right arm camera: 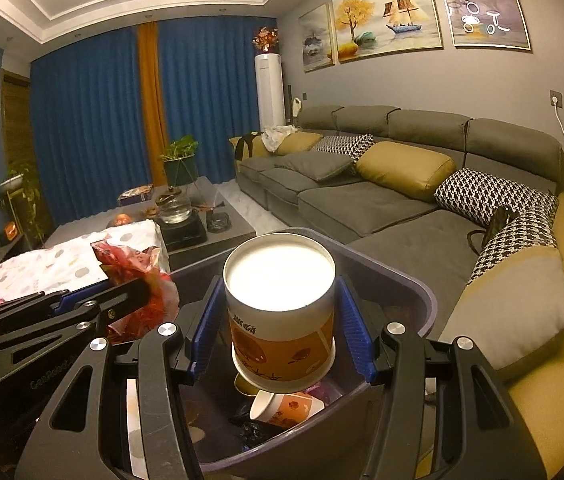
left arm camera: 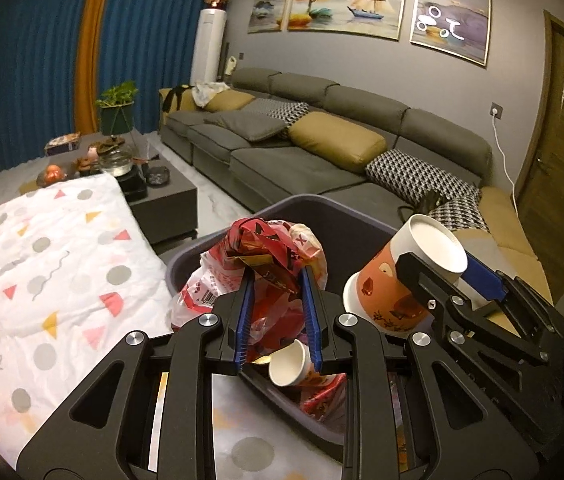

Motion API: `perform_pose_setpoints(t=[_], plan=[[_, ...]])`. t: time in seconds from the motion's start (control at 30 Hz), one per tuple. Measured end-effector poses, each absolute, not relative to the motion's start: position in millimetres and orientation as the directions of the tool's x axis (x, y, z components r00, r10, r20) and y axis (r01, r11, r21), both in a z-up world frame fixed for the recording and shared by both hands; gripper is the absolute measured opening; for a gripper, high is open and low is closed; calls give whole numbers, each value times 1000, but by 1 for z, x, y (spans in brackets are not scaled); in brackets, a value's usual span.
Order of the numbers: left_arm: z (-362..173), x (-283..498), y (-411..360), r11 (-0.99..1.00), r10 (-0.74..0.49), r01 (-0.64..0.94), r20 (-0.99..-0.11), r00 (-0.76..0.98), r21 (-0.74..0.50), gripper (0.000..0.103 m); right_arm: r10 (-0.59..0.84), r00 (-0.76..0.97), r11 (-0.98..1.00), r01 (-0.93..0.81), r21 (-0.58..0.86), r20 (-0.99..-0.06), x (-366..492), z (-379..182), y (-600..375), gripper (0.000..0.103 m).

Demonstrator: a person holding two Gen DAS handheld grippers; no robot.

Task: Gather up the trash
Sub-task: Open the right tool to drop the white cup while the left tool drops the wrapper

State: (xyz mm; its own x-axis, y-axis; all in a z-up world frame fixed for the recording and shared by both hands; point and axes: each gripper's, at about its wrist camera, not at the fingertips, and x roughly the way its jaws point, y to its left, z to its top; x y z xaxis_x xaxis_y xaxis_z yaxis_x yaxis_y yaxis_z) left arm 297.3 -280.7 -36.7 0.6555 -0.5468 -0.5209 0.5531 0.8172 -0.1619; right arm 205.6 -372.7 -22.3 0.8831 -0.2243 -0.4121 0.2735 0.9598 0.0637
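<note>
Indoors, a living room with grey sofa (left arm camera: pixel 321 148), blue curtains (left arm camera: pixel 34 68) and a patterned cloth (left arm camera: pixel 42 264) over the worktop.
Left wrist view: the left hand-held gripper (left arm camera: pixel 278 280) clamps crumpled red wrappers (left arm camera: pixel 266 248) above the grey bin (left arm camera: pixel 345 224). Right wrist view: the right hand-held gripper (right arm camera: pixel 280 304) grips an orange paper cup (right arm camera: pixel 282 320) over the bin (right arm camera: pixel 401 280), its long axis running along the fingers, white base pointing towards the sofa (right arm camera: pixel 361 200).

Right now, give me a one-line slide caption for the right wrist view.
Right tongs grip a paper cup above the trash bin; left tongs hold a red wrapper alongside.
</note>
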Motion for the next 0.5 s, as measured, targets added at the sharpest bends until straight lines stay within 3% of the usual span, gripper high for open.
perform_pose_setpoints(t=[0.27,0.33,0.5], plan=[[-47,309,-282,811,-556,555,-539,633,-186,26,-233,876,955,288,70,-423,209,-26,-377,55],[-48,309,-282,807,-560,560,-540,628,-186,32,-237,875,954,292,69,-423,209,-27,-378,55],[-50,313,-276,807,-567,551,-540,621,-214,59,-235,873,948,302,95,-428,209,-28,-385,61]])
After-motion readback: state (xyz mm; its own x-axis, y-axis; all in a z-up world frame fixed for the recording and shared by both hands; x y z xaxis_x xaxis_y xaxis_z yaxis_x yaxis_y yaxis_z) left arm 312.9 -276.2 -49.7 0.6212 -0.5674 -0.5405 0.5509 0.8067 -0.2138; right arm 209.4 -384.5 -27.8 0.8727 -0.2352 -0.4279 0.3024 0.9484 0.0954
